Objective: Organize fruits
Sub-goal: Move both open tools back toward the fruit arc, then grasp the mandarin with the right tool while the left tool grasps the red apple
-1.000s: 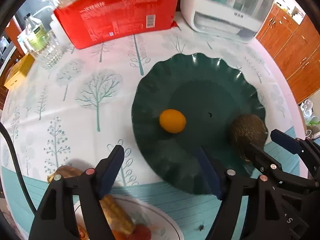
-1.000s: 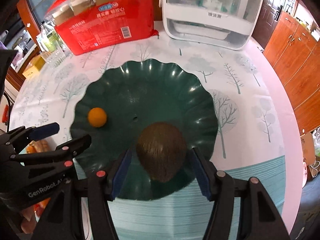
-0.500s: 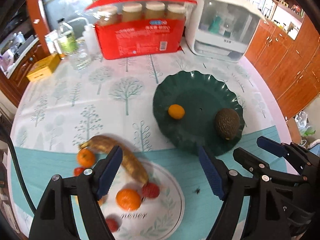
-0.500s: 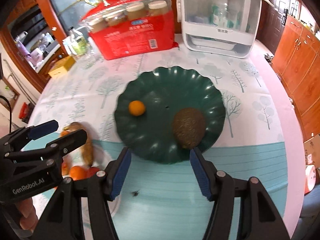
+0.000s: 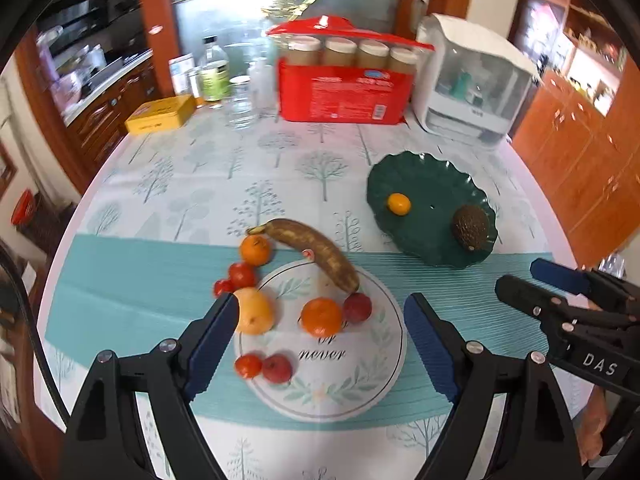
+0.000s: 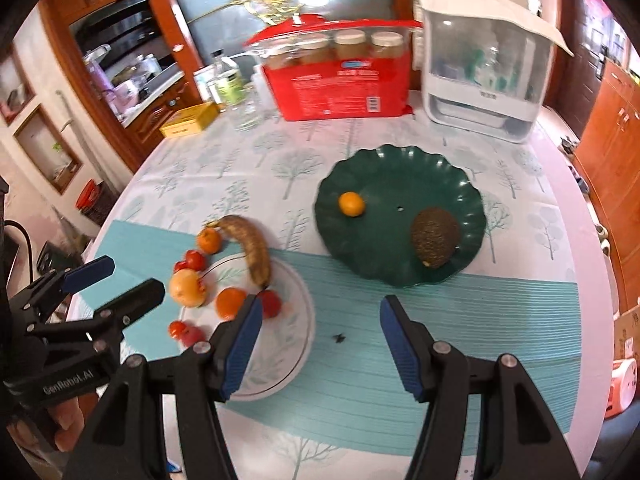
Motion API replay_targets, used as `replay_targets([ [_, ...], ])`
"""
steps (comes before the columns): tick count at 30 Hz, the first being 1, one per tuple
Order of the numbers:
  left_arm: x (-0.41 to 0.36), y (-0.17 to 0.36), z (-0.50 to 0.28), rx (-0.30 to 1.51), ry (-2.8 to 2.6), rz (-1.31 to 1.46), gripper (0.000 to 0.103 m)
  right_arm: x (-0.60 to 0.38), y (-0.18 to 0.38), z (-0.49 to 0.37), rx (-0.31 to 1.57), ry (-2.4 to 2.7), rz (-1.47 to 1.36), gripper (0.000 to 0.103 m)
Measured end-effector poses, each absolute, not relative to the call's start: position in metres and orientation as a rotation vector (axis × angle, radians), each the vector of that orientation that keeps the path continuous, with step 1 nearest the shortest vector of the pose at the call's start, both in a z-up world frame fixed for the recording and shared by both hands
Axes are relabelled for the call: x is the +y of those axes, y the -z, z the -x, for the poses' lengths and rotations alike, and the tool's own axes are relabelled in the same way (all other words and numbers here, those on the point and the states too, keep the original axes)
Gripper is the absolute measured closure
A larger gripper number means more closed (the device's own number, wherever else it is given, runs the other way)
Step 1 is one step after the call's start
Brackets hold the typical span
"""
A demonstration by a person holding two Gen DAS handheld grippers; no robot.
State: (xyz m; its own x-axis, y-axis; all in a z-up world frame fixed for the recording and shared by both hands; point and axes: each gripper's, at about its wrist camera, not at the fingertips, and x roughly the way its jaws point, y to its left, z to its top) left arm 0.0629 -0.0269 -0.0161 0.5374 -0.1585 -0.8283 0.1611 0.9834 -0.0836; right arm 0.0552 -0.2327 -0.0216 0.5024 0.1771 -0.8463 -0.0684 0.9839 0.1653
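The banana (image 5: pixel 316 253) was laid diagonally, stem away from the camera; two fruits were counted on the green plate (image 5: pixel 420 176). Both the left gripper (image 5: pixel 320 340) and right gripper (image 6: pixel 320 344) were held agape, empty.

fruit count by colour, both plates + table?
Orange round citrus fruits: 3
Small red round fruits: 5
Yellow-orange round fruit: 1
Browned yellow banana: 1
Dark brown-green avocado: 1
Total: 11
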Motion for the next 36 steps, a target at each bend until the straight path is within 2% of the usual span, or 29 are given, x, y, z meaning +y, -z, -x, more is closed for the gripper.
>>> replay_targets([
  [12,0.024,0.021,-0.030,1.005,0.117,0.079,0.019,-0.196,0.020,-0.044,1.033,-0.245,-0.073,0.042],
  [31,0.050,0.128,-0.037,1.206,0.060,0.159,0.019,-0.159,0.089,-0.061,1.202,-0.299,-0.031,0.042],
  [34,0.052,0.134,-0.041,1.207,0.067,0.182,0.023,-0.152,0.097,-0.066,1.216,-0.317,-0.043,0.042],
  [36,0.050,0.137,-0.041,1.205,0.081,0.188,0.030,-0.146,0.100,-0.072,1.216,-0.321,-0.039,0.042],
])
